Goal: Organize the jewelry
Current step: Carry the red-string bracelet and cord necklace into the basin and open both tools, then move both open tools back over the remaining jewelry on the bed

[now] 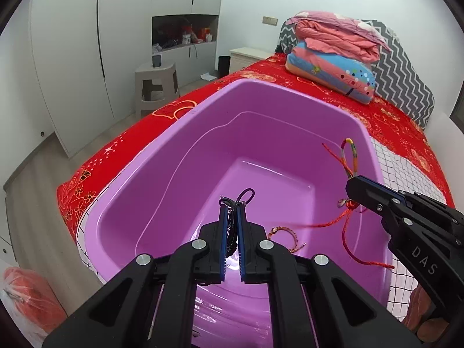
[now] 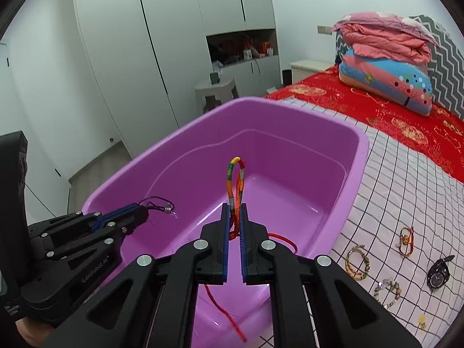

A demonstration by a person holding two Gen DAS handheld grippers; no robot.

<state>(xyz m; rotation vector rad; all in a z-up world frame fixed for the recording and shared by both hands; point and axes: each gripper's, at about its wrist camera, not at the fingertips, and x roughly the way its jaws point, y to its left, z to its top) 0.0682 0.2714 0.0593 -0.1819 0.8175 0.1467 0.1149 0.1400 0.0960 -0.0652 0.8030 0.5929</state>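
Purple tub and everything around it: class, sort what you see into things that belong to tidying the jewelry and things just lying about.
Belongs to the job:
purple tub
colourful cord bracelet in the right gripper
dark cord bracelet in the left gripper
bracelets and watch on the checked sheet

Just lying about:
folded quilts
grey stool

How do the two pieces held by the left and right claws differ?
The left claw pinches a thin black cord piece; the right claw pinches a multicoloured woven bracelet. The black piece barely clears its fingertips; the bracelet's loop stands tall and trails red strings. Both hang over the purple tub.
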